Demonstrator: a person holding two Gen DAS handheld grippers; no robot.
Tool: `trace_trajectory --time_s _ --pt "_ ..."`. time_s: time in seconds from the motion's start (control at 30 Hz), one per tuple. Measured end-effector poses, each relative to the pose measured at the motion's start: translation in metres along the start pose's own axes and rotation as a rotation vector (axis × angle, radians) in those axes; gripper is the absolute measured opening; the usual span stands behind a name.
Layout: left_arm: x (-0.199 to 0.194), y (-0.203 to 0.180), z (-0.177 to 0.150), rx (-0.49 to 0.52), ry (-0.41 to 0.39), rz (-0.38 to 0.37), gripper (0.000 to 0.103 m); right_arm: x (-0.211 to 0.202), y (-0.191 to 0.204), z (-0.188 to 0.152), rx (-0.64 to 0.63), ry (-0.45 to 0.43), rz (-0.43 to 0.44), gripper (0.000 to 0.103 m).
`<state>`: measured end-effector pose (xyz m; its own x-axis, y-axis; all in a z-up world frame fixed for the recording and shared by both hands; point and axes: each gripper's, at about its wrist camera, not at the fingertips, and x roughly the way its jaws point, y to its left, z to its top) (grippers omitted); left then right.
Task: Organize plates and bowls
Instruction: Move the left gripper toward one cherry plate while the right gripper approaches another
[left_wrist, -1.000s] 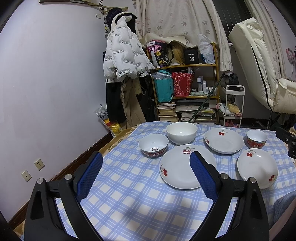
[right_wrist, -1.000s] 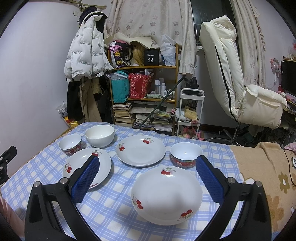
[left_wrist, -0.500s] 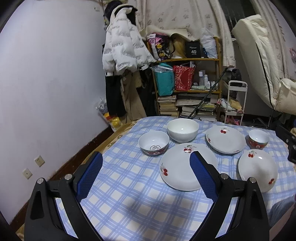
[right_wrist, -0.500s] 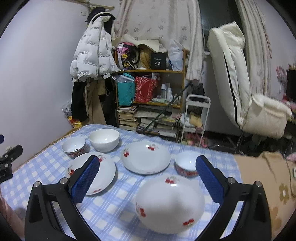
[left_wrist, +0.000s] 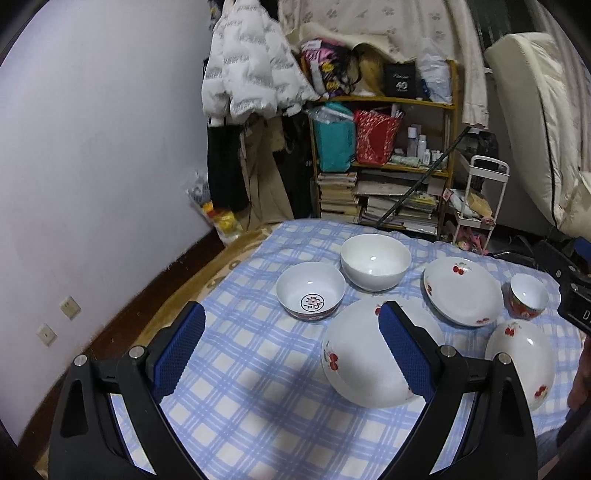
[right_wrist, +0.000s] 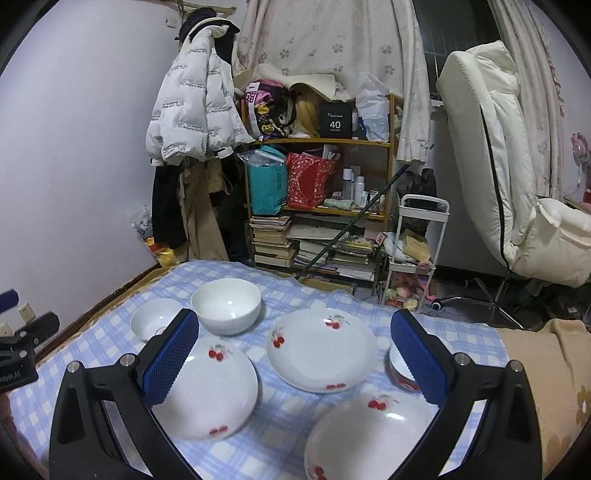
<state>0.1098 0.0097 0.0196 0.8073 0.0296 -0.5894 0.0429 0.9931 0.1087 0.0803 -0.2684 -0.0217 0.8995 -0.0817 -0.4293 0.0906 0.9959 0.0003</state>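
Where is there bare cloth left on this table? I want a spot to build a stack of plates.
Bare checked cloth lies on the left, in front of the patterned bowl and left of the near cherry plate, by the open left gripper. The middle and right are crowded: white bowl, far cherry plate, small red bowl, right cherry plate.

Six dishes are sitting on the checked cloth (left_wrist: 240, 369): three plates and three bowls.

Taking the plain white bowl (left_wrist: 375, 261) as the landmark, three cherry-print plates are lying on the near side of it: one just in front (left_wrist: 364, 354), one to its right (left_wrist: 461, 290), and one farthest to the right (left_wrist: 521, 363). Three bowls are showing in all: the white one, a bowl with a printed character (left_wrist: 310, 290) just to its left, and a small red-patterned bowl (left_wrist: 528, 301) well off to its right.
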Motion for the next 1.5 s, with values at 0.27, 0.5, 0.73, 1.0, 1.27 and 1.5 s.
trace_trajectory --time_s 0.27,0.5,0.73,1.0,1.27,1.5 --pt "0.043 0.018 0.017 -0.056 0.053 0.021 0.094 0.03 0.005 0.008 0.033 0.021 0.017 0.103" --pt "0.073 0.015 0.013 -0.034 0.114 0.019 0.094 0.056 0.013 0.002 0.007 0.059 0.03 0.103" --pt "0.093 0.005 0.002 -0.017 0.133 0.016 0.094 0.075 0.022 -0.014 -0.029 0.106 0.032 0.103" --pt "0.122 0.002 -0.019 -0.028 0.203 0.01 0.094 0.097 0.025 -0.028 -0.056 0.161 0.026 0.103" --pt "0.152 0.002 -0.038 -0.032 0.312 0.006 0.094 0.118 0.026 -0.038 -0.057 0.222 0.047 0.103" --pt "0.17 -0.001 -0.054 -0.016 0.405 -0.012 0.094 0.143 0.023 -0.055 -0.016 0.306 0.095 0.103"
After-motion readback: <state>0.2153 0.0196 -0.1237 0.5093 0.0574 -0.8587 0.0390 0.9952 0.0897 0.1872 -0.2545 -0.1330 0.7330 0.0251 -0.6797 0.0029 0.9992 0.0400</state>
